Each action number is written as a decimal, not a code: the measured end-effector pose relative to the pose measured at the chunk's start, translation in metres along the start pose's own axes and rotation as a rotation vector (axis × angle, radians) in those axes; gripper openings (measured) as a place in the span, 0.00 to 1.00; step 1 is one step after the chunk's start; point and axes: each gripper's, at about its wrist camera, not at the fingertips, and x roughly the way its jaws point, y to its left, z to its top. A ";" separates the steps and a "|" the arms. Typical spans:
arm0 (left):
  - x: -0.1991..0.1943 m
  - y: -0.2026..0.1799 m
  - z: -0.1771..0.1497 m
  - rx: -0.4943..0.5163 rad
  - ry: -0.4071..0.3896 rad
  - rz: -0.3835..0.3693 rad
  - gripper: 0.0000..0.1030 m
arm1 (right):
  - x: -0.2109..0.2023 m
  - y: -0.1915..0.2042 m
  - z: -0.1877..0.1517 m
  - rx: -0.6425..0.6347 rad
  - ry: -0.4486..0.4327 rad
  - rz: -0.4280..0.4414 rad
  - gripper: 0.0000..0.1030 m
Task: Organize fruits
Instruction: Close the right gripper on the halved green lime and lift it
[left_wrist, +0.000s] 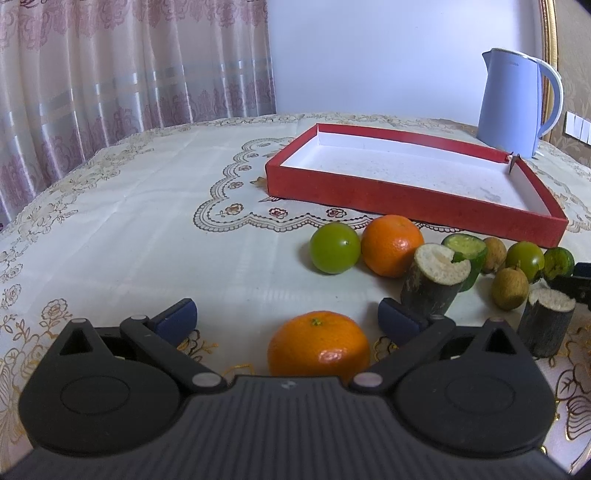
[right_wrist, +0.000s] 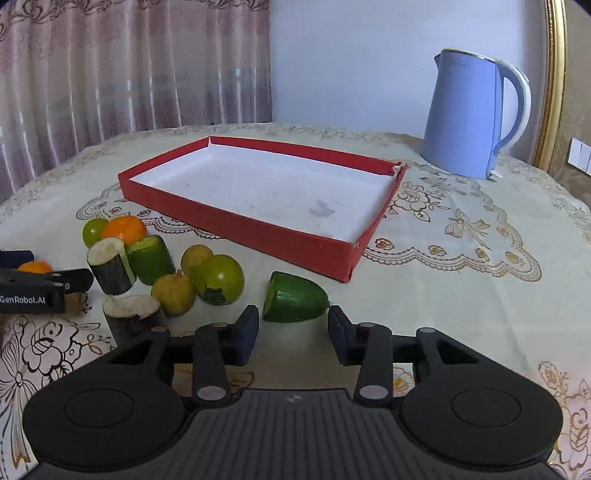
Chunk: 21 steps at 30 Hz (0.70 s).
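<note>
My left gripper (left_wrist: 288, 319) stands open low over the tablecloth. An orange (left_wrist: 317, 347) sits between its blue pads, and neither pad touches it. My right gripper (right_wrist: 294, 332) is open, its jaws fairly close together, with a cut green cucumber end (right_wrist: 295, 297) lying just beyond its fingertips and untouched. The red box tray (right_wrist: 258, 236) with a white floor lies behind with nothing in it. A cluster of fruit sits to the left: a green fruit (right_wrist: 219, 278), two brown fruits (right_wrist: 173, 291), a cucumber chunk (right_wrist: 149, 260), two dark sugarcane pieces (right_wrist: 110, 267), another orange (right_wrist: 123, 229).
A light blue kettle (right_wrist: 465, 114) stands at the back right of the table, behind the tray. Curtains hang behind the far left edge. A gold frame and wall switches are at the right. The embroidered tablecloth (left_wrist: 129, 221) covers the whole top.
</note>
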 end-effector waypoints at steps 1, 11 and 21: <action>0.000 0.000 0.000 0.001 0.000 0.001 1.00 | 0.000 0.000 -0.001 0.005 -0.002 0.003 0.40; 0.000 0.000 0.000 0.000 0.000 0.000 1.00 | 0.012 -0.006 0.007 0.031 -0.008 0.020 0.39; 0.000 0.000 0.000 -0.003 0.000 -0.001 1.00 | -0.004 -0.002 0.016 0.008 -0.069 0.025 0.38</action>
